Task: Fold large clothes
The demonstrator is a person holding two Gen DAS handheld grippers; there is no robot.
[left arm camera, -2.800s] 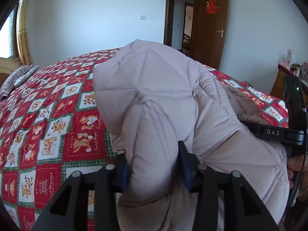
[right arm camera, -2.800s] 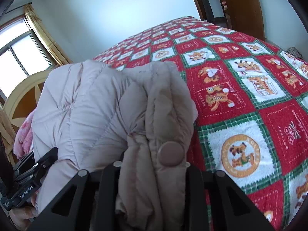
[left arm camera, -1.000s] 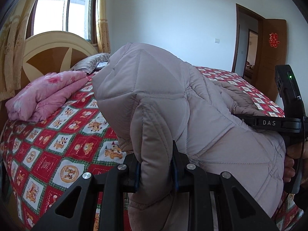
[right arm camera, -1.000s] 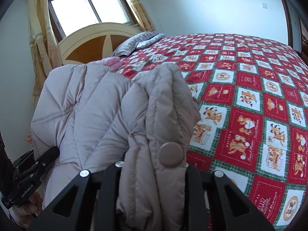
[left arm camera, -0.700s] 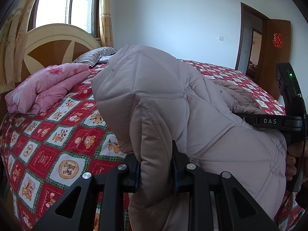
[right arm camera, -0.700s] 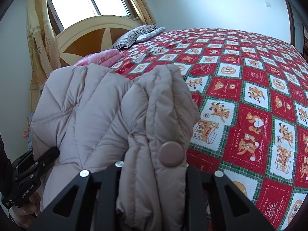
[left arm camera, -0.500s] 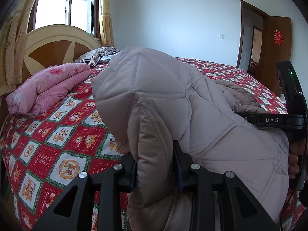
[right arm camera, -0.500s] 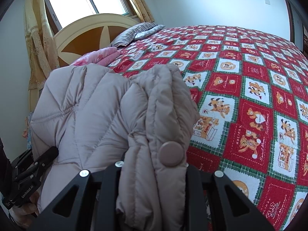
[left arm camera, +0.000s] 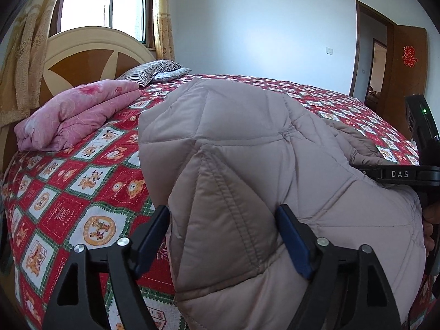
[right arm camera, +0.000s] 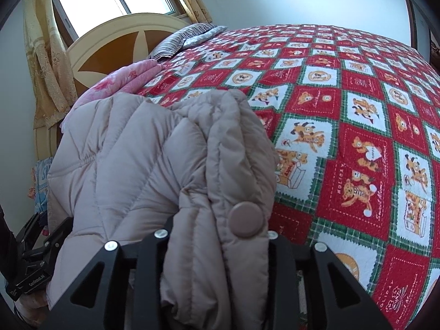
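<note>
The left gripper [left arm camera: 222, 236] has its jaws opening; a fold of the quilted puffer jacket [left arm camera: 247, 143] sits between the blue pads [left arm camera: 291, 242], which no longer seem to press it. The right gripper [right arm camera: 217, 236] is also opening, yet the jacket edge with the snap button [right arm camera: 246, 220] fills its gap and seems still pinched. From both tools the jacket bulges toward 12 o'clock over the patchwork bedspread [right arm camera: 357, 143], its long axis running from one gripper to the other. Both hands are equally near. The jacket's lower part is cut off, so I cannot tell whether it rests on the bed.
</note>
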